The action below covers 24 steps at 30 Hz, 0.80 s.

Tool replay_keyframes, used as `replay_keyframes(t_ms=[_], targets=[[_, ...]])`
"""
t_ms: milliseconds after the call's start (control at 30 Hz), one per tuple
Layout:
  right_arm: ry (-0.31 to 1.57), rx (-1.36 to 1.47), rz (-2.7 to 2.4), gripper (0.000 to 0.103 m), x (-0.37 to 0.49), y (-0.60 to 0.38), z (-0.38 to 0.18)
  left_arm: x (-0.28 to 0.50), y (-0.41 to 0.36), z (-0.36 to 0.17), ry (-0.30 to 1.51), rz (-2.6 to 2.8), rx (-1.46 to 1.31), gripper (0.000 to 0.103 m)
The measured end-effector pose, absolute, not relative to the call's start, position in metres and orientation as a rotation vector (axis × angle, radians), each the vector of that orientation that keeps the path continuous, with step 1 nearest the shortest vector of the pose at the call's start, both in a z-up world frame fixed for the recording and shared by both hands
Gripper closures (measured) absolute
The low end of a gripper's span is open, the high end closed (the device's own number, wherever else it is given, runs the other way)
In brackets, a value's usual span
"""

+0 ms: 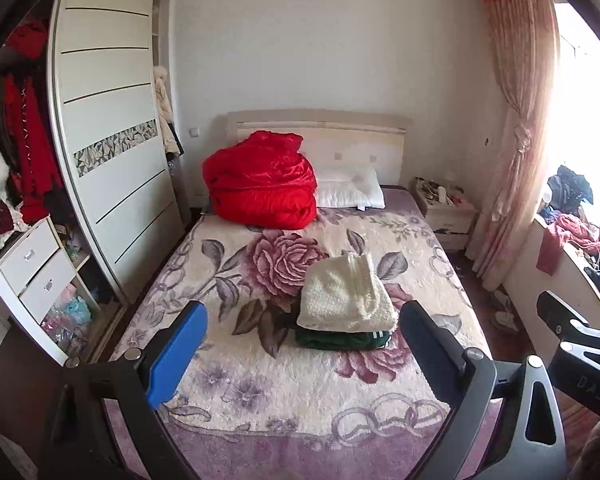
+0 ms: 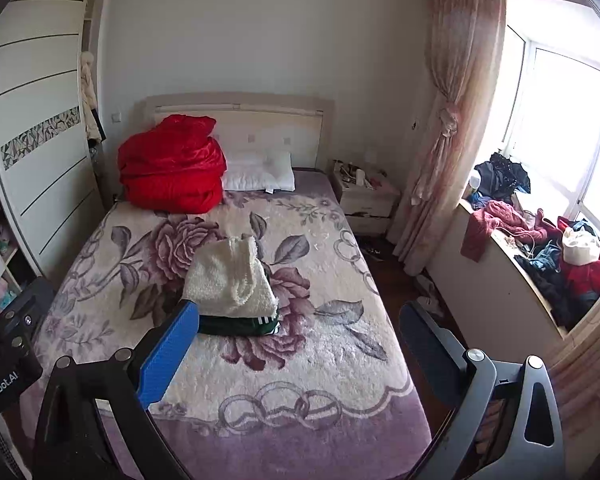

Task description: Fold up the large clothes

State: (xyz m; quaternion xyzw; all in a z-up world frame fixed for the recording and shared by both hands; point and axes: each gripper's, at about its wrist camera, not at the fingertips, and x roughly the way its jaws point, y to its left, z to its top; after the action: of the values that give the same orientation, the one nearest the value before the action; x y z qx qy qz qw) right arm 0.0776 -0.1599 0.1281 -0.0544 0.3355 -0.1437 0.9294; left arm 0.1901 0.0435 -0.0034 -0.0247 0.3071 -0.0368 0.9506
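Hovering above the foot of a bed, the left gripper (image 1: 302, 350) and the right gripper (image 2: 300, 346) both hang with jaws spread wide and nothing between them.

A folded cream fleece garment (image 1: 346, 294) lies stacked on a folded dark green garment with white stripes (image 1: 340, 340) near the middle of the floral plush bedspread (image 1: 236, 380). A bundled red satin quilt (image 1: 260, 182) sits by the headboard beside a white pillow (image 1: 348, 188). Loose clothes, seemingly unfolded, crowd the window ledge (image 2: 512, 280) in the right wrist view.
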Motion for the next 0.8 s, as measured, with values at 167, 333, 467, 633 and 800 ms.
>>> replay_keyframes(t_ms=[167, 333, 467, 633, 800], targets=[[0.685, -0.093, -0.270, 0.001, 0.077, -0.161, 0.131, 0.185, 0.044, -0.003, 0.630, -0.071, -0.043, 0.005], [0.679, -0.086, -0.261, 0.001, 0.080, -0.168, 0.128, 0.180, 0.044, -0.002, 0.623, -0.062, -0.039, 0.005], [0.680, -0.076, -0.240, 0.001, 0.081, -0.172, 0.128, 0.179, 0.044, -0.001, 0.629, -0.057, -0.034, 0.005], [0.696, -0.070, -0.223, 0.000, 0.084, -0.176, 0.124, 0.179, 0.047, 0.004, 0.622, -0.047, -0.042, 0.005], [0.686, -0.075, -0.223, 0.000, 0.084, -0.176, 0.126, 0.180, 0.046, 0.007, 0.618, -0.046, -0.045, 0.004]])
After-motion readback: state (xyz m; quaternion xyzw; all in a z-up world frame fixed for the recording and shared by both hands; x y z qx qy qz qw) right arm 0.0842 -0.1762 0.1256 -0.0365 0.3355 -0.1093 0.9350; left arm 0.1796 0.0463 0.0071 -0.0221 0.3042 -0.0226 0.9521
